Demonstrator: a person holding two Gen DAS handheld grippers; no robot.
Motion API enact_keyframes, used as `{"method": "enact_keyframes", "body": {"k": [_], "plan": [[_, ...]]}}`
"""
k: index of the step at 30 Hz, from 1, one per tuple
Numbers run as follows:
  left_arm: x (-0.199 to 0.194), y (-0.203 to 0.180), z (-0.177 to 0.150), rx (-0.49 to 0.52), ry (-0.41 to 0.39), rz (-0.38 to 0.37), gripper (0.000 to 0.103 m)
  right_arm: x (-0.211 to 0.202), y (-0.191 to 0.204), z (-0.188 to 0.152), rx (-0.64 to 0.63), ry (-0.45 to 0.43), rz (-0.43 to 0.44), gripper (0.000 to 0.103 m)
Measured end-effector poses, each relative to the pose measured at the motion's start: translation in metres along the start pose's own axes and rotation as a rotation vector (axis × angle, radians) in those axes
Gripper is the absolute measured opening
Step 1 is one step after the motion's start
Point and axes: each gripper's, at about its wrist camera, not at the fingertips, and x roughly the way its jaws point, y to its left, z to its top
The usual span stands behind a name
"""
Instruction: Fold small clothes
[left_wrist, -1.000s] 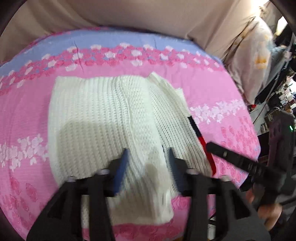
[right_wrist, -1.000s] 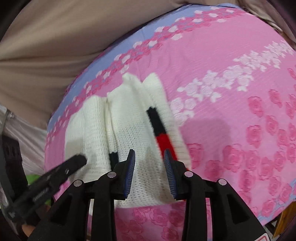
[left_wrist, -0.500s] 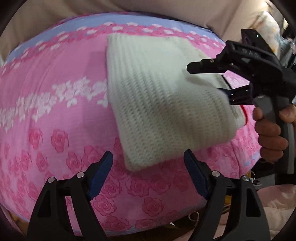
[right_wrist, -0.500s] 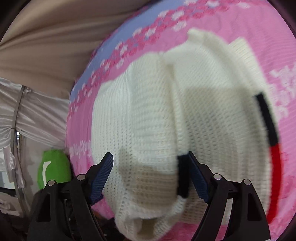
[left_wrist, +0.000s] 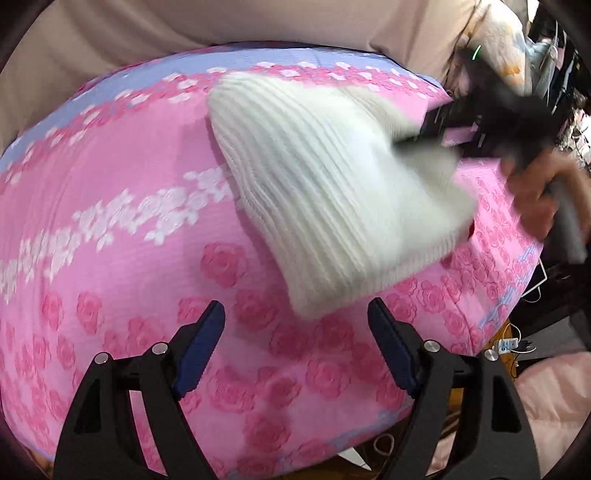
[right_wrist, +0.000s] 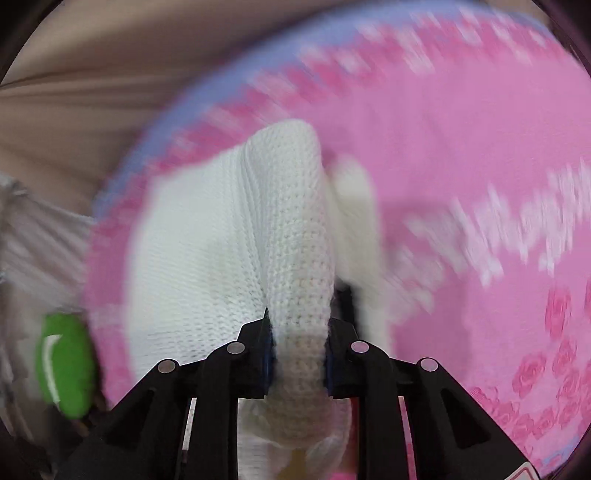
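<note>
Bed (left_wrist: 110, 229): covered by a pink sheet printed with roses and white flowers, with a lilac band along the far edge; the surface on which everything rests.
Knit (left_wrist: 332, 184): a white ribbed garment, folded, laid across the sheet toward the far right in the left wrist view; its near corner is seen just beyond the left fingertips, not between them. In the right wrist view a thick fold of it (right_wrist: 295, 258) is drawn up off the sheet and run straight back into the right jaws.
Left gripper (left_wrist: 295, 328): held over bare sheet in front of the knit; jaws spread wide, nothing enclosed, no pad in contact with the cloth.
Right gripper (right_wrist: 298, 354): jaws closing, the fold of knit pinched between both blue pads; seen blurred at the knit's right edge in the left wrist view (left_wrist: 443, 129).
Hand (left_wrist: 539, 199): wrapped round the right gripper's handle, blurred.
Green object (right_wrist: 64, 365): beside the bed at the left; identity cannot be told.
</note>
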Motion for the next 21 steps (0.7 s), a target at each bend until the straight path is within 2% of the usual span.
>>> {"method": "enact_keyframes", "body": {"k": [1,2,4,6,7,9,11,12,13,14,15,19,21], "plan": [[0.003,-0.001,0.003,-0.003,0.002,0.003,0.077,-0.001,-0.007,-0.005,0.040,-0.023,0.067,0.021],[0.007,0.000,0.006,-0.017,0.006,0.006,0.077,-0.009,-0.006,-0.009,0.067,-0.051,0.123,0.026],[0.014,0.004,0.009,-0.050,0.016,-0.001,0.077,-0.028,0.000,-0.017,0.073,-0.102,0.172,0.033],[0.020,0.007,0.010,-0.074,0.027,0.008,0.076,-0.042,0.006,-0.030,0.039,-0.117,0.168,0.054],[0.022,0.008,0.010,-0.082,0.035,0.012,0.074,-0.046,0.006,-0.037,0.026,-0.114,0.155,0.057],[0.025,0.010,0.009,-0.096,0.050,-0.008,0.063,-0.048,0.002,-0.054,0.005,-0.091,0.130,0.057],[0.026,0.009,0.007,-0.106,0.055,-0.024,0.059,-0.038,-0.005,-0.072,0.018,-0.043,0.125,0.058],[0.027,0.008,0.007,-0.106,0.060,-0.028,0.052,-0.032,-0.011,-0.078,0.026,-0.030,0.132,0.058],[0.029,0.007,0.007,-0.106,0.069,-0.040,0.047,-0.023,-0.011,-0.081,0.032,-0.014,0.134,0.057],[0.030,0.006,0.008,-0.102,0.078,-0.054,0.031,-0.016,-0.009,-0.082,0.029,-0.008,0.134,0.039],[0.028,0.004,0.009,-0.094,0.081,-0.057,0.014,-0.016,-0.004,-0.080,0.021,-0.013,0.139,0.015],[0.007,0.006,0.017,-0.106,0.055,-0.050,0.010,-0.080,0.013,-0.076,-0.036,-0.183,0.177,0.014],[0.011,0.013,0.015,-0.136,0.083,-0.053,0.010,-0.097,0.001,-0.078,-0.021,-0.218,0.170,0.014]]}}
